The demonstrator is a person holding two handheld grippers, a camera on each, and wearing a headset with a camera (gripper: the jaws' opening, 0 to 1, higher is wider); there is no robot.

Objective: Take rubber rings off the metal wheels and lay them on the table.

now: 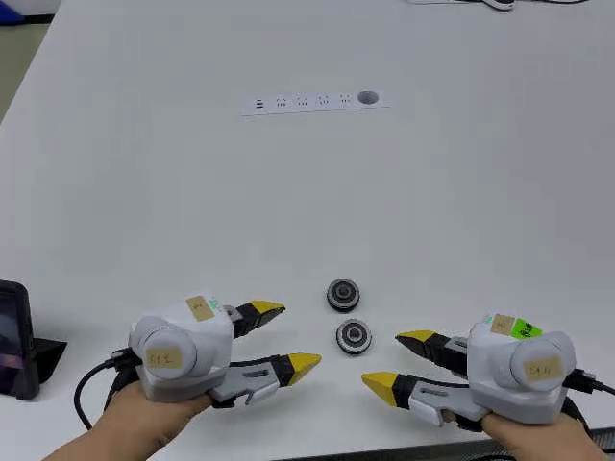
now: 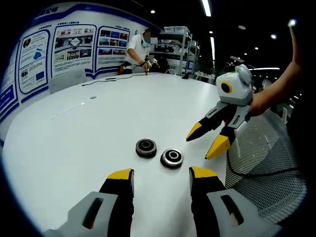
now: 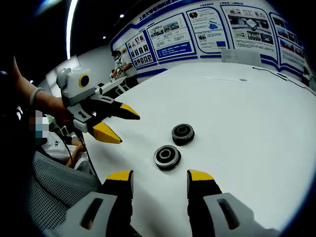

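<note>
Two metal wheels (image 1: 343,295) (image 1: 354,336) lie between gaping left claw (image 1: 287,335) and right claw (image 1: 396,360).

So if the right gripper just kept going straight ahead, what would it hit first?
Probably the nearer metal wheel, which sits almost dead ahead of its open jaws; depth is uncertain.

White power strip (image 1: 314,101) lies flat at the far side, with a round button at its right end. Black screen device (image 1: 14,338) stands propped at the left edge. Cable (image 1: 500,4) at the top edge. Blue-framed wall posters (image 2: 74,42) in the background. A person (image 2: 137,49) stands near metal shelving (image 2: 177,42). Grey mesh chair (image 2: 269,163) at the right of the left gripper view. Ceiling strip lights (image 2: 206,7) are on.
</note>
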